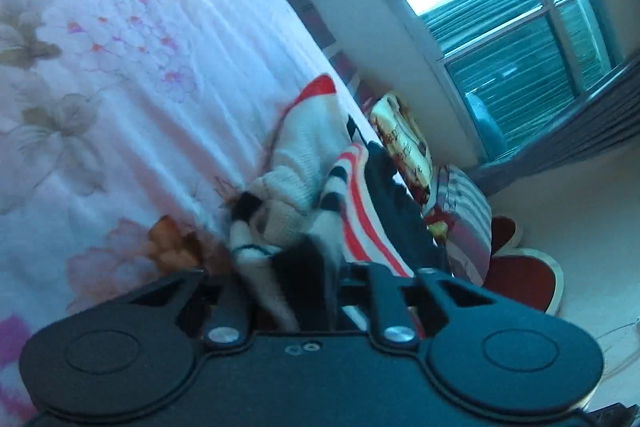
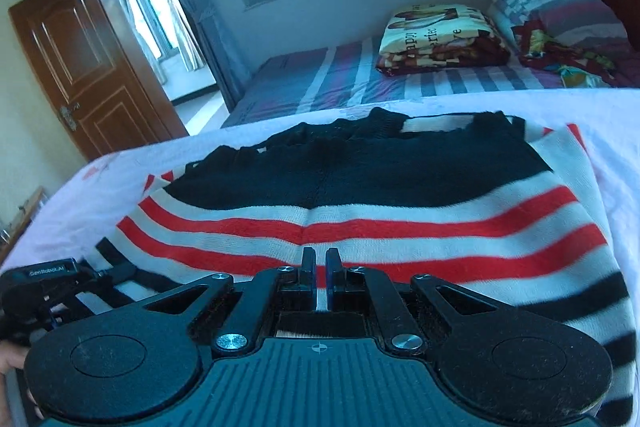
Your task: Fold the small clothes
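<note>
A: Where's the striped sweater [image 2: 360, 211]?

B: Spread on the pink floral bedspread [image 1: 120, 67], collar towards the striped bed [image 2: 320, 75] beyond. It looks soft, light knit, likely floppy, so I'd take it by an edge or cuff.

A: The claws?

B: The right gripper [image 2: 320, 259] tilts down over the hem, jaws nearly together, nothing between them. The left gripper [image 1: 304, 267], rolled sideways, pinches bunched sleeve fabric at the sweater's side.
</note>
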The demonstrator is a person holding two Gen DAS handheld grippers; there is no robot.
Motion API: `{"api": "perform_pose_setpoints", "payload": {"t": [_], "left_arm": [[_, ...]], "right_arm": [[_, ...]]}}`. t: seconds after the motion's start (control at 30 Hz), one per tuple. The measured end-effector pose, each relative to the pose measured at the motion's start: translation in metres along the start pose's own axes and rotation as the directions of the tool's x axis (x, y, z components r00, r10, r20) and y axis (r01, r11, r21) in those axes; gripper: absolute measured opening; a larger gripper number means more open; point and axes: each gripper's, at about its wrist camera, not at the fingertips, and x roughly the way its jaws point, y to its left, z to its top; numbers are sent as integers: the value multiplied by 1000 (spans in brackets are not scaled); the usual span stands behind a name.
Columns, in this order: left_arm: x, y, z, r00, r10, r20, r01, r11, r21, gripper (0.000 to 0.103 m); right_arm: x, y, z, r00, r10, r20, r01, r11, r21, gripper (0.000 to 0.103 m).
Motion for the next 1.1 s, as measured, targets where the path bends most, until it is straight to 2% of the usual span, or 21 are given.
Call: {"api": "perform_pose_setpoints", "payload": {"t": [0.07,0.1,0.13,0.17,0.2,0.23,0.3,0.37,0.47,0.57,0.7,0.8,0.9,0.97,1.1], "left_arm": [[-16,-12,5,993,-110,41,108,993,46,13],[-23,-18,3,988,-140,58,135,987,83,13],[-26,-19,0,989,-133,68,126,986,106,13],[-22,-14,-1,994,-96,60,89,990,107,13],[-14,-5,-2,998,-51,35,48,995,84,13],[-5,8,-3,1000,-15,3,15,999,39,14],[-2,23,-5,998,-63,1,63,998,-11,14],[-3,19,-5,998,-57,-4,57,998,16,14],[-5,16,0,997,-82,-1,82,997,-3,13],[-15,-7,5,994,-112,15,110,991,70,13],[-23,-51,8,988,-154,-3,152,975,162,13],[-25,-90,4,981,-192,-39,196,949,247,13],[-19,-136,-10,976,-198,-91,217,908,357,13],[-14,-163,-25,977,-167,-131,208,876,435,13],[15,-209,-71,971,-86,-221,200,798,569,13]], "right_arm": [[0,3,-2,999,32,21,-32,999,-11,5],[-1,4,-4,998,56,34,-55,998,-19,5],[1,6,-6,997,67,33,-66,997,-32,5],[10,6,-10,998,56,5,-56,997,-49,5],[26,7,-14,998,2,-63,-6,998,-67,1],[34,4,-16,997,-16,-76,10,997,-74,0],[36,0,-10,996,-4,-85,1,999,-45,0],[38,-1,-10,996,-7,-89,2,998,-55,0],[41,-2,-12,997,-10,-83,5,998,-55,0],[40,-6,-14,997,1,-80,-2,1000,-16,0],[35,-7,-13,997,2,-80,-1,1000,4,0],[34,-11,-12,997,14,-79,-11,999,33,0],[29,-19,-9,997,37,-71,-31,996,85,0],[11,-34,-7,999,37,-8,-35,985,168,0],[-38,-95,-5,994,27,104,-63,928,366,0]]}}
